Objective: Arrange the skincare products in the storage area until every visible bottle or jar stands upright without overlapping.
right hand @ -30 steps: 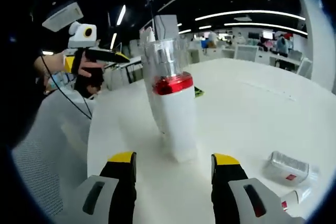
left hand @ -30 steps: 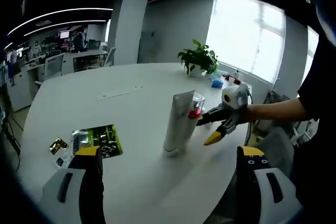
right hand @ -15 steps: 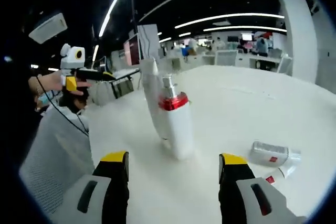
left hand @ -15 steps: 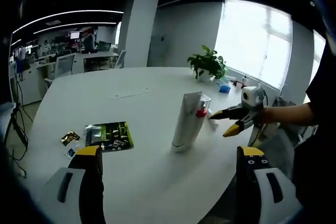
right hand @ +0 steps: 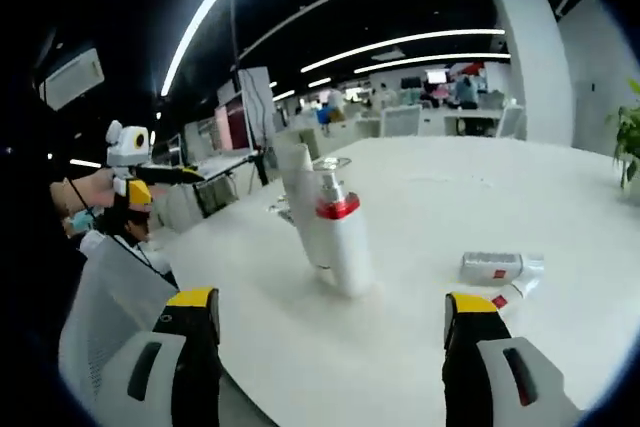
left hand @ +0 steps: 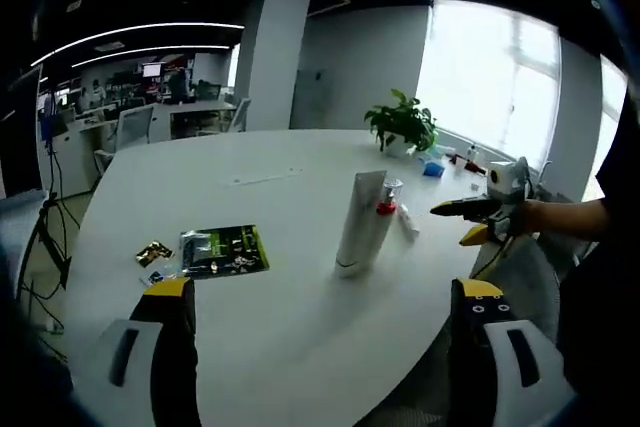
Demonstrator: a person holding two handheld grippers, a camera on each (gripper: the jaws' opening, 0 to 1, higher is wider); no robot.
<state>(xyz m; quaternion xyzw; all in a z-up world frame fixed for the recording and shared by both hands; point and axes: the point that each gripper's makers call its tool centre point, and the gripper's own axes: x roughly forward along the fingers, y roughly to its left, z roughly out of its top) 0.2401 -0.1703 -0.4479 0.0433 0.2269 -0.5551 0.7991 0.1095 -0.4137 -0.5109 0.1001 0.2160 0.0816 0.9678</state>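
left gripper view: the left gripper [left hand: 325, 347] stands at the bottom of the frame with its two yellow-tipped jaws wide apart and nothing between them. beyond the jaws lies a white round table [left hand: 260, 347]. on the table, a green packet [left hand: 228, 250] lies flat, with a small gold sachet [left hand: 153, 252] just beside it on the near-left side. further in, a white tube [left hand: 358, 223] stands upright on its cap, and a bottle with a red collar [left hand: 384, 209] stands touching it on the far side. a small white tube [left hand: 407, 220] lies flat just beyond the pair. the right gripper [left hand: 482, 219] hangs at the table's right edge, held by a person's hand [left hand: 540, 217]; its jaws are apart and hold nothing, well clear of the bottle. a potted plant [left hand: 402, 125] sits at the far rim, with small items near it too small to tell.

right gripper view: the right gripper [right hand: 330, 332] shows its two jaws spread wide, empty. the bottle with a red collar [right hand: 335, 242] stands upright on the table [right hand: 400, 347], the white tube [right hand: 298, 187] touching it behind. to the right, a clear jar [right hand: 498, 267] lies on its side, and the small white tube [right hand: 515, 292] lies flat beside it. the left gripper [right hand: 215, 175] is seen at the far left, off the table; its jaw state cannot be told here.
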